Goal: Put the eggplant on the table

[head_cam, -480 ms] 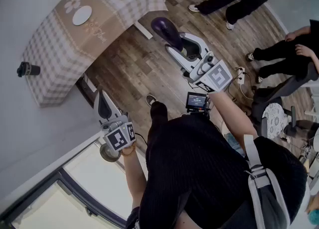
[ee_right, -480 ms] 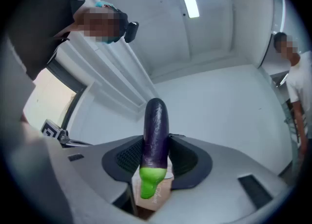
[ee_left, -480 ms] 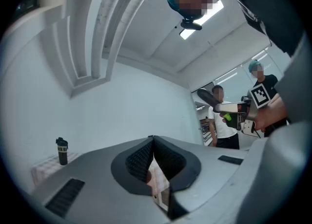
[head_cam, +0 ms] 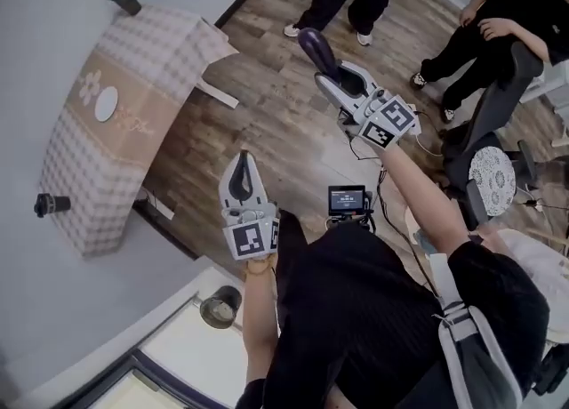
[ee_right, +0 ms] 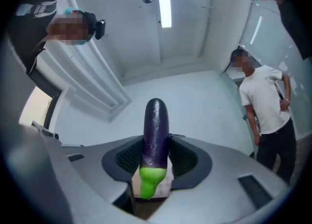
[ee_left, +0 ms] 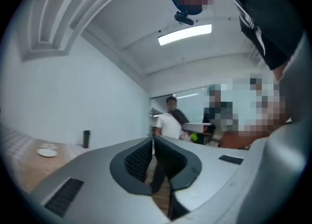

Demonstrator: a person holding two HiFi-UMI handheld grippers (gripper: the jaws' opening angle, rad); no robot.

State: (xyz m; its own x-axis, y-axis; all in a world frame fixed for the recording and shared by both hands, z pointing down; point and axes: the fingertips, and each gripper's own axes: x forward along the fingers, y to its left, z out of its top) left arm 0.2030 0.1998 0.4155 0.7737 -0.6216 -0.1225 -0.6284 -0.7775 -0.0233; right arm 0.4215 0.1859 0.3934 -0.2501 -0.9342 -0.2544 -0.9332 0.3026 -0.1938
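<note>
1. Eggplant (head_cam: 316, 47) is hanging in the air above the wooden floor (head_cam: 267, 123), well right of the cloth-covered counter (head_cam: 169, 52).
2. Left gripper (head_cam: 242, 160) is hovering with its jaws touching at the tips, gripping nothing.
3. Right gripper (head_cam: 338, 74) is clamping the eggplant near its green stem end, with the purple tip sticking forward.

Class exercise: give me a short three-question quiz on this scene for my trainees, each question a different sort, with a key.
1. True or false: the right gripper holds the eggplant clear of the checked table.
2. What lies on that table? A: a white plate. B: a book. C: a banana.
3. Fill the gap: on the left gripper, the fingers are ____, with nothing between them.
Key: 1 true; 2 A; 3 together.
</note>
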